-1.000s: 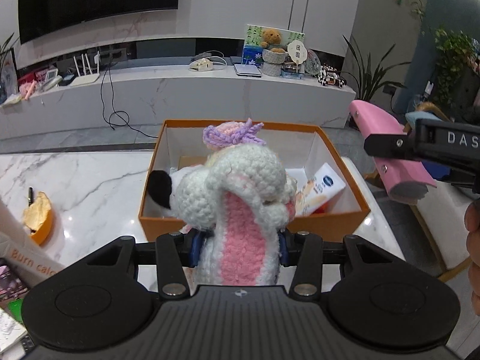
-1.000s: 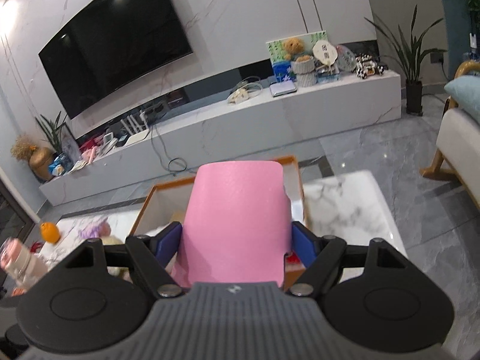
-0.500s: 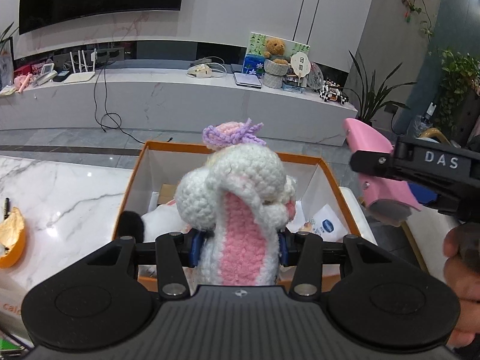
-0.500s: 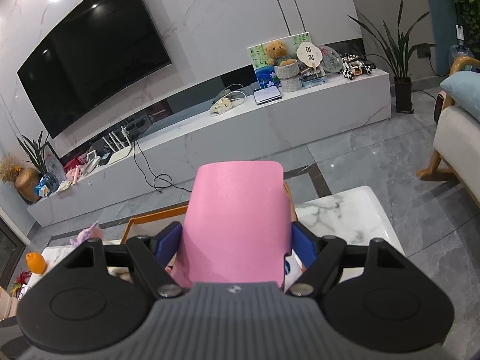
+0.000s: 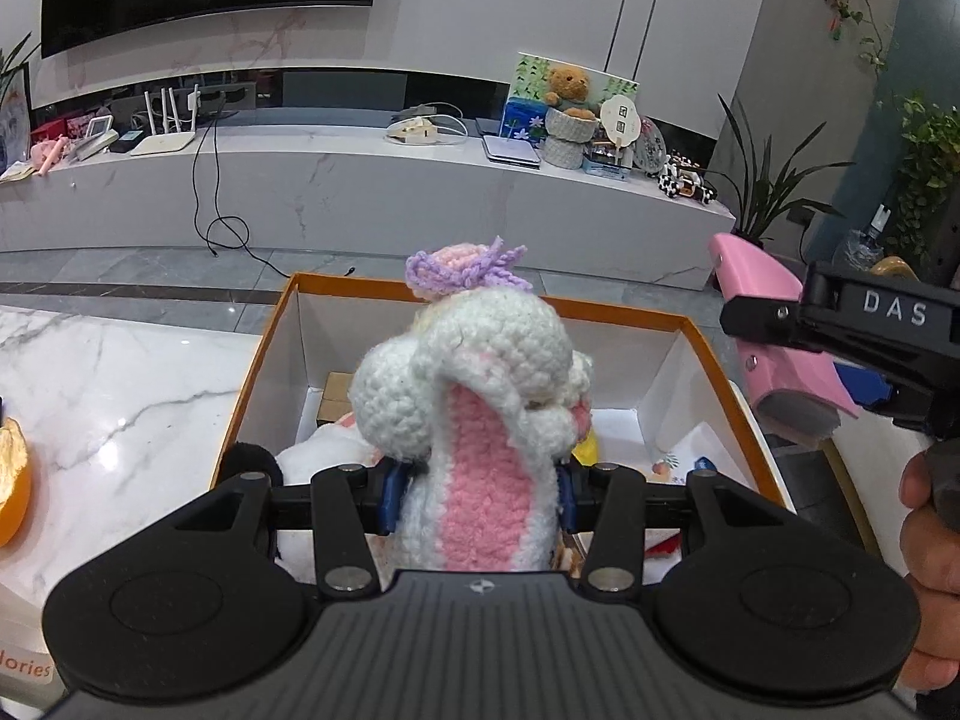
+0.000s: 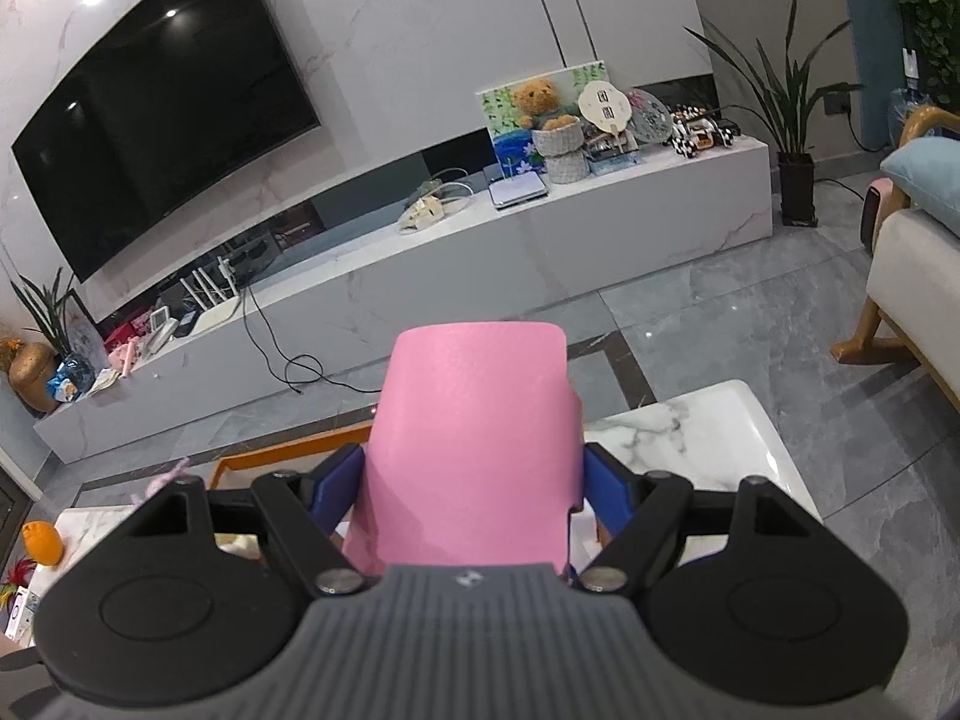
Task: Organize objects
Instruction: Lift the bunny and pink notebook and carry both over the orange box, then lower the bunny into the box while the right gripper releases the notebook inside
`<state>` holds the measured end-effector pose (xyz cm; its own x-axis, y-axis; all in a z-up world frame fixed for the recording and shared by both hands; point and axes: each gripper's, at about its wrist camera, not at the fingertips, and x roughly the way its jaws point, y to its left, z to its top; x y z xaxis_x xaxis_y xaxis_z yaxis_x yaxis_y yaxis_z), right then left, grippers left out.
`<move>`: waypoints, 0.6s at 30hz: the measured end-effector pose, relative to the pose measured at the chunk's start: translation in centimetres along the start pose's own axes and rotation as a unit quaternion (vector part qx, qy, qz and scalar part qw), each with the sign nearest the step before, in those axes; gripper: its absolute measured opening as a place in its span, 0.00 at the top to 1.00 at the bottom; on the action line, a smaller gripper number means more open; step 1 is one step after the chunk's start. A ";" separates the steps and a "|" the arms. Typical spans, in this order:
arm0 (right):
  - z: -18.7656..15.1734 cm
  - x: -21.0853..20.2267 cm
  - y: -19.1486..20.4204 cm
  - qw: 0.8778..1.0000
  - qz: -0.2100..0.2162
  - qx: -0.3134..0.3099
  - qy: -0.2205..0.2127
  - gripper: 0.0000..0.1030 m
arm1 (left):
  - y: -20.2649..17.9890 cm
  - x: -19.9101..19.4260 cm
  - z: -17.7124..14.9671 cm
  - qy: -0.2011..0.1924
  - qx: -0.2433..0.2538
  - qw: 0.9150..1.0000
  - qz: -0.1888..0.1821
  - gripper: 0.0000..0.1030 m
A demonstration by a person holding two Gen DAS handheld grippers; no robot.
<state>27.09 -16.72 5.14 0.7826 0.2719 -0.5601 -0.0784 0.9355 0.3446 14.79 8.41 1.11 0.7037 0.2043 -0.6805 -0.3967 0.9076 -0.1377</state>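
My left gripper is shut on a white and pink crocheted plush toy with a purple bow. It holds the toy over the near edge of an orange box with a white inside, which holds several small items. My right gripper is shut on a pink case. In the left wrist view the pink case hangs to the right of the box, above its right rim. The box rim shows below in the right wrist view.
The box stands on a white marble table. An orange peel lies at its left. A long white TV cabinet with clutter runs behind. A sofa stands to the right.
Both grippers have risen and drawn back. The box now sits lower and nearer in the left view. The pink case has lifted further above the box's right side.
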 end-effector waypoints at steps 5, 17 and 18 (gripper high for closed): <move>-0.8 1.5 -0.1 1.000 0.001 -0.003 0.016 0.24 | 0.1 1.3 -0.1 0.002 -0.012 1.000 -0.007 0.48; -3.6 5.8 0.5 0.998 0.018 0.003 0.060 0.24 | -0.4 4.8 -1.6 0.025 -0.005 1.000 -0.016 0.48; -3.7 6.1 0.4 0.998 0.016 0.004 0.062 0.24 | -0.5 5.1 -1.7 0.028 -0.004 0.999 -0.015 0.48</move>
<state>29.51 -13.85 -0.96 0.6969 0.3278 -0.6378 -0.0971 0.9243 0.3691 17.53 8.40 -3.51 0.6821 0.1557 -0.7145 -0.3806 0.9099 -0.1650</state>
